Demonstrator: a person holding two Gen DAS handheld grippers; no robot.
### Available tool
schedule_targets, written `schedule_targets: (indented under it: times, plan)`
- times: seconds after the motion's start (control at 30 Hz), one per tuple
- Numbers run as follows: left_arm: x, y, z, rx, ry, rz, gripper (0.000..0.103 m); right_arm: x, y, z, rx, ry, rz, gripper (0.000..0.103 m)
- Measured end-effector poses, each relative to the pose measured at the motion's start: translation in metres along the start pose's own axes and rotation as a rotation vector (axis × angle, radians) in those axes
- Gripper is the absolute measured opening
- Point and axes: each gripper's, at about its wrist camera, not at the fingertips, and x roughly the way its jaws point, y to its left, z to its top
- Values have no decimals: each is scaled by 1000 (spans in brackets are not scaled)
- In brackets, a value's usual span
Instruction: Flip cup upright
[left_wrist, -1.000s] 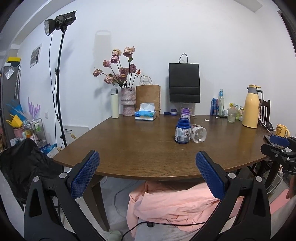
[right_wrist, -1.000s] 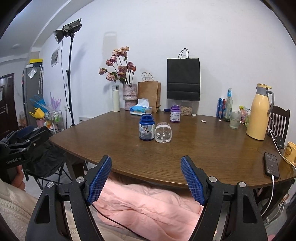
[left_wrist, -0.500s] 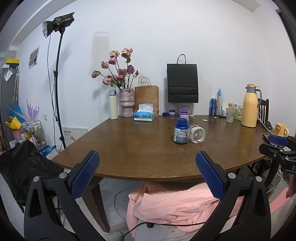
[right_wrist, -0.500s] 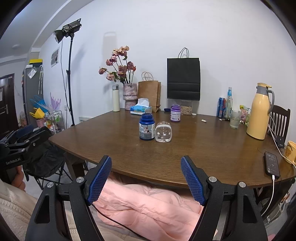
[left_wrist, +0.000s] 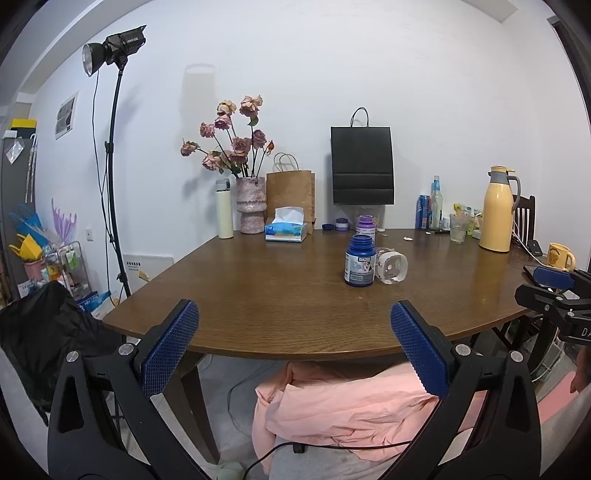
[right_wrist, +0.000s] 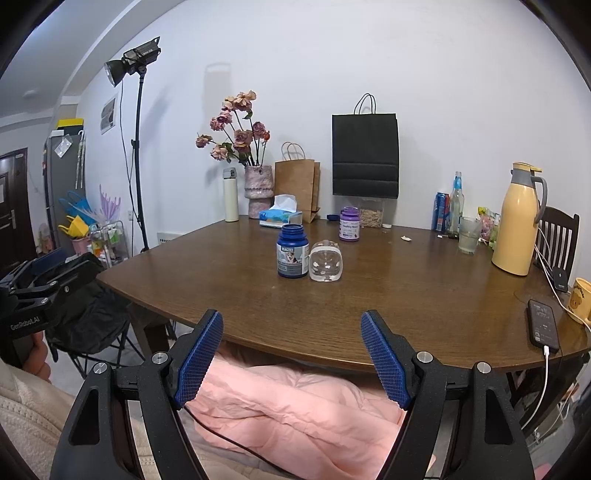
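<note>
A clear cup (left_wrist: 390, 266) lies on its side on the brown table (left_wrist: 258, 288), touching or just right of a blue bottle (left_wrist: 359, 266). It also shows in the right wrist view (right_wrist: 325, 261) beside the same blue bottle (right_wrist: 292, 256). My left gripper (left_wrist: 295, 332) is open and empty, held off the table's near edge. My right gripper (right_wrist: 291, 339) is open and empty, also short of the near edge. Both are well back from the cup.
A purple bottle (right_wrist: 349, 224), tissue box (right_wrist: 280, 216), flower vase (right_wrist: 259, 192), paper bags, a glass (right_wrist: 469, 235) and a yellow thermos (right_wrist: 517, 229) stand toward the back and right. A phone (right_wrist: 543, 325) charges at the right edge. A pink blanket (right_wrist: 295, 398) lies below the table.
Both views have shifted only slightly; the left gripper's view has crept a little. The cup and bottles have not moved. Both grippers stay open.
</note>
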Motion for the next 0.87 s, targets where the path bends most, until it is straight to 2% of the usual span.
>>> schedule_targets:
  times: [0.87]
  plan:
    - [5,-1,3,11,12,-5,103,-1,2,-2,6,7,3,82]
